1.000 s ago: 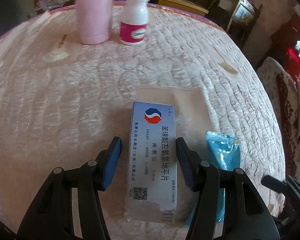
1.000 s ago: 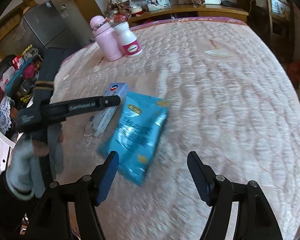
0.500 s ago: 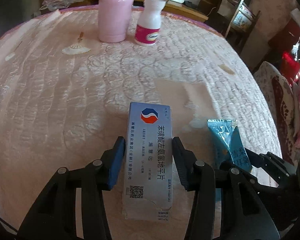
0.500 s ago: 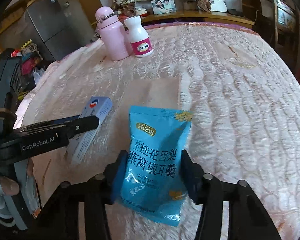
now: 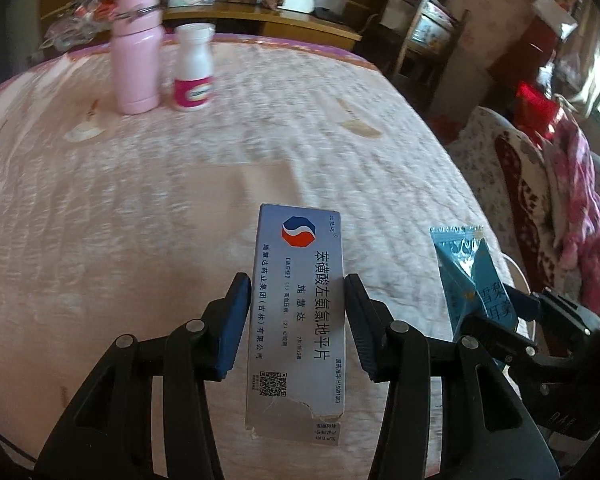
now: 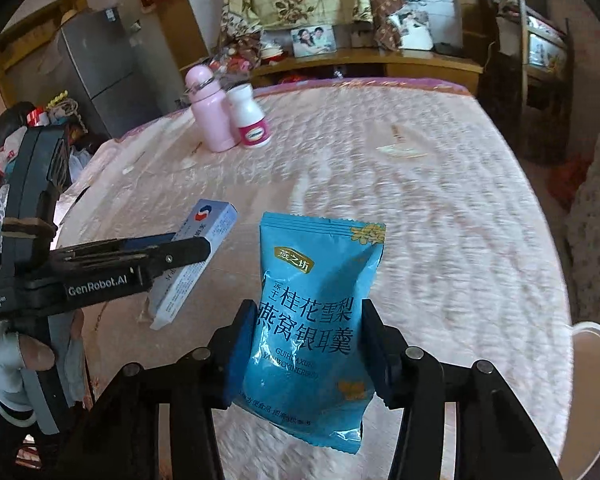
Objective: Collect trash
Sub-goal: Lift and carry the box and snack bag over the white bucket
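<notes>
My left gripper point(image 5: 296, 312) is shut on a white-blue medicine box point(image 5: 298, 312) with a red-blue logo, and the box hangs clear above the pink quilted table point(image 5: 140, 208). A blue snack pouch point(image 6: 312, 320) with white lettering is pinched between the blue pads of my right gripper point(image 6: 308, 340), also lifted off the cloth. In the left wrist view the pouch point(image 5: 468, 272) shows at the right, held by the other tool. In the right wrist view the medicine box point(image 6: 196, 264) and the left gripper point(image 6: 188, 254) sit at the left, with a gloved hand point(image 6: 16, 360) below.
A pink flask point(image 5: 136, 48) and a white bottle with a magenta label point(image 5: 194, 68) stand at the table's far side. Small paper scraps point(image 6: 400, 152) lie on the cloth. A floral chair point(image 5: 532, 208) is right of the table, a fridge point(image 6: 96, 72) far left, a wooden shelf point(image 6: 364, 60) behind.
Both grippers shut on their items, the left on the box and the right on the pouch, then lifted them off the table. The bottles now look farther away.
</notes>
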`<state>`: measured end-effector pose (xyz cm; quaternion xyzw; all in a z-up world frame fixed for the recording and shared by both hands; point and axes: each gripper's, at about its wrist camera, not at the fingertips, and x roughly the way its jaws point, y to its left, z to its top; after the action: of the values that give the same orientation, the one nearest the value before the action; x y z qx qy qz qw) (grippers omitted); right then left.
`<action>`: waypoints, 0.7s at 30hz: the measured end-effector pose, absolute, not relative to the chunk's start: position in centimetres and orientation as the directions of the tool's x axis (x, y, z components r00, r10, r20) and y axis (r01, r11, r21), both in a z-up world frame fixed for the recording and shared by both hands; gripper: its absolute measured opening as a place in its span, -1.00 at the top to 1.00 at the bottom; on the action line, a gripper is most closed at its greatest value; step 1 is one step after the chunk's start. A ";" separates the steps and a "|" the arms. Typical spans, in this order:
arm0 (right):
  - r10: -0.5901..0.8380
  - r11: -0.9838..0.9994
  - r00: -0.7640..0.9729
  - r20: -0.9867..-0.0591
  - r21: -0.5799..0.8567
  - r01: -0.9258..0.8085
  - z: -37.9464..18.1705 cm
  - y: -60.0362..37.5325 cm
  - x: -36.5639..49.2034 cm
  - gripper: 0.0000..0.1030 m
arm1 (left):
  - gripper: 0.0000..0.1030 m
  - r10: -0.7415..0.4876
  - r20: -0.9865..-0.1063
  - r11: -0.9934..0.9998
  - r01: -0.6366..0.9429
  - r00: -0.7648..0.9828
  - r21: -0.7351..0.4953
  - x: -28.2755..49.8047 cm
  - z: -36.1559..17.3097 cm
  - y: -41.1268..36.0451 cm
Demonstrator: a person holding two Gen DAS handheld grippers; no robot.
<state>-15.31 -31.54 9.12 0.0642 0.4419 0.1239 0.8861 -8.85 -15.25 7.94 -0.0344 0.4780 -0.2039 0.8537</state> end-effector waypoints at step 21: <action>0.141 0.977 0.645 -0.751 0.209 0.030 11.9 -43.2 -20.5 0.03 | 0.11 -0.459 -0.786 0.835 0.504 0.413 -0.222 -12.3 9.7 -28.5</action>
<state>-20.50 -43.22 11.92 0.1016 0.4199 0.0307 0.9013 -12.33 -28.50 9.75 0.0246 0.4596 -0.2865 0.8403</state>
